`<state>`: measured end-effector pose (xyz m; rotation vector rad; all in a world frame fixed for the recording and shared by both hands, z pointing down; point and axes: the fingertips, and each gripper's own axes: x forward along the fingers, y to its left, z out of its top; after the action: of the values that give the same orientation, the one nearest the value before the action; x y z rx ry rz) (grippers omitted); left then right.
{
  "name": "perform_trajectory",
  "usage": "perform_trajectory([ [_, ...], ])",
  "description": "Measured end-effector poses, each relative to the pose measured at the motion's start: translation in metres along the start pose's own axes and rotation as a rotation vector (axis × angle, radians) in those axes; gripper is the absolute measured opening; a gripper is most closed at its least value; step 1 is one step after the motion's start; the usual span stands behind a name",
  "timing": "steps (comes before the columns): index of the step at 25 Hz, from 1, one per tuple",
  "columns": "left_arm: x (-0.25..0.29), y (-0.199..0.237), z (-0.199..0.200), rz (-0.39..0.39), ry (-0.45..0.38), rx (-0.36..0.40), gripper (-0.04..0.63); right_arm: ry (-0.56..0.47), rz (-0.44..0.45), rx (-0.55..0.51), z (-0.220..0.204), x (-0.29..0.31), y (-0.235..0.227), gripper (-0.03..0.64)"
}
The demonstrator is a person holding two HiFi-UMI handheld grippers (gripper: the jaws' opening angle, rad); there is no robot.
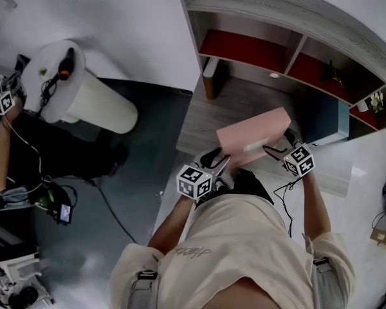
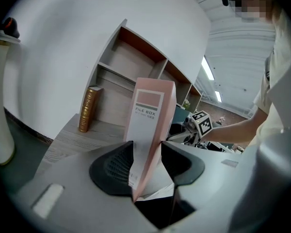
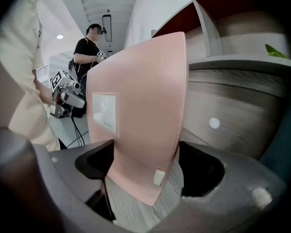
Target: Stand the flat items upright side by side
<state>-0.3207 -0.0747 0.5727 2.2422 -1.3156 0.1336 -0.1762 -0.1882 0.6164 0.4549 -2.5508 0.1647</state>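
While the pink file box [image 1: 254, 136] hangs tilted just above the desk [image 1: 199, 124], centre-right in the head view, it is carried at both ends. The left hand-held gripper [image 1: 217, 161] is clamped on the labelled spine end. The right hand-held gripper [image 1: 278, 149] is clamped across the broad pink panel at the other end. Both gripper views show pads against pink card with no gap I can make out. Wood grain shows under the box's lower edge in the right gripper view, so it looks lifted, not resting.

Risks, my judgement:
- The box is wide, thin card, pinched only near its lower edges. If the two hands turn out of step, it could twist or slip from one grip and drop flat.
- Going in under the shelf unit [image 1: 289, 18], a corner could catch a board or divider.
- It could knock the gold-spined book [image 2: 87, 108], which stands upright alone at the left end of the lowest bay in the left gripper view.
- Letting go before the base sits flat would probably let it topple.

Containers: the red-backed bays at upper centre of the head view show nothing in them that I can see. A small plant [image 1: 376, 100] sits in a bay at the right edge. The file box is closed toward the cameras, so its contents are not visible.
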Motion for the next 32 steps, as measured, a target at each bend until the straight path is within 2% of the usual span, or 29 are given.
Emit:
perform_trajectory([
  [6,-0.009,0.000,-0.011,-0.017,-0.003,0.045,0.278,-0.011,-0.040,0.057,-0.010,-0.011,0.006,0.405],
  [11,0.002,-0.011,-0.021,-0.088,0.063,0.165,0.386,-0.030,-0.073,0.133,-0.017,-0.019,0.012,0.405],
  [15,0.017,-0.018,-0.029,-0.134,0.096,0.232,0.416,-0.029,-0.096,0.184,-0.030,-0.028,0.023,0.405],
  [18,0.027,-0.024,-0.035,-0.174,0.116,0.304,0.402,-0.009,-0.113,0.207,-0.041,-0.035,0.031,0.405],
  [21,0.033,-0.026,-0.036,-0.186,0.120,0.342,0.358,0.005,-0.144,0.227,-0.051,-0.046,0.035,0.405],
  [27,0.039,-0.030,-0.035,-0.135,0.073,0.329,0.334,0.013,-0.212,0.324,-0.081,-0.081,0.041,0.405],
  [32,0.068,-0.046,-0.033,-0.111,0.091,0.326,0.333,0.027,-0.255,0.377,-0.112,-0.101,0.035,0.397],
])
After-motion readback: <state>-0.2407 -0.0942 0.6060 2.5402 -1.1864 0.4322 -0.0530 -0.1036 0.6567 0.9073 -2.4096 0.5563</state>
